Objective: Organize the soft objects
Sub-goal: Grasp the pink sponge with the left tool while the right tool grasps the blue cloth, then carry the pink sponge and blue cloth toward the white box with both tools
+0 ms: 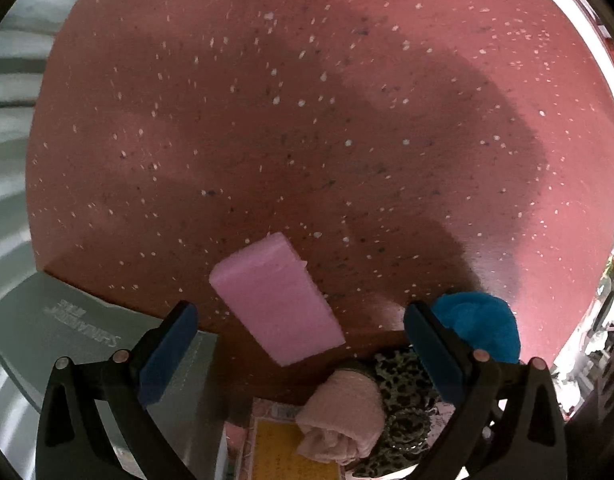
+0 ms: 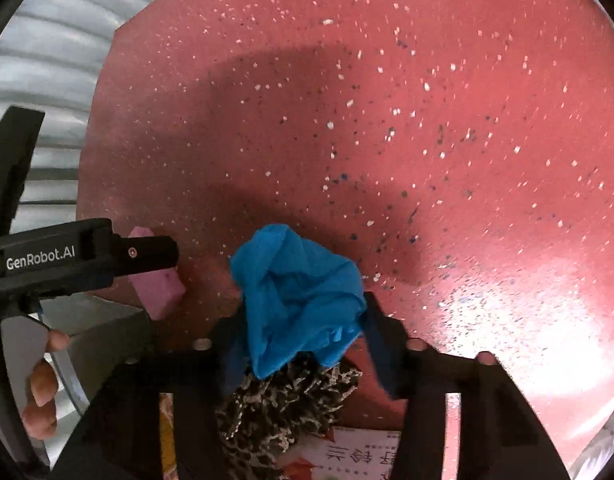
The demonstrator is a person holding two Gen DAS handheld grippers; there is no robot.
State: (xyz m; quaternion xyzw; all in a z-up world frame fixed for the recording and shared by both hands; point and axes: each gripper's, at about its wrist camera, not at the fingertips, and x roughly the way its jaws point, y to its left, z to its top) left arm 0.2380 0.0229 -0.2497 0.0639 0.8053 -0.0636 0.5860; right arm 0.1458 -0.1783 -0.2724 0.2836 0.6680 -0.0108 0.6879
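White lettering "GenRobot.AI" stands on the black body of the left hand-held gripper (image 2: pixel 81 258) in the right wrist view. Pale mirrored lettering on the grey flat panel (image 1: pixel 79 320) cannot be made out. Inverted Chinese characters on the printed paper sheet (image 2: pixel 359 454) are unclear.

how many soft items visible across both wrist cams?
4. Pink sponge on the red floor below the open left gripper; blue cloth clamped in the right gripper; rolled pink towel and leopard-print fabric beside it. More may be hidden.
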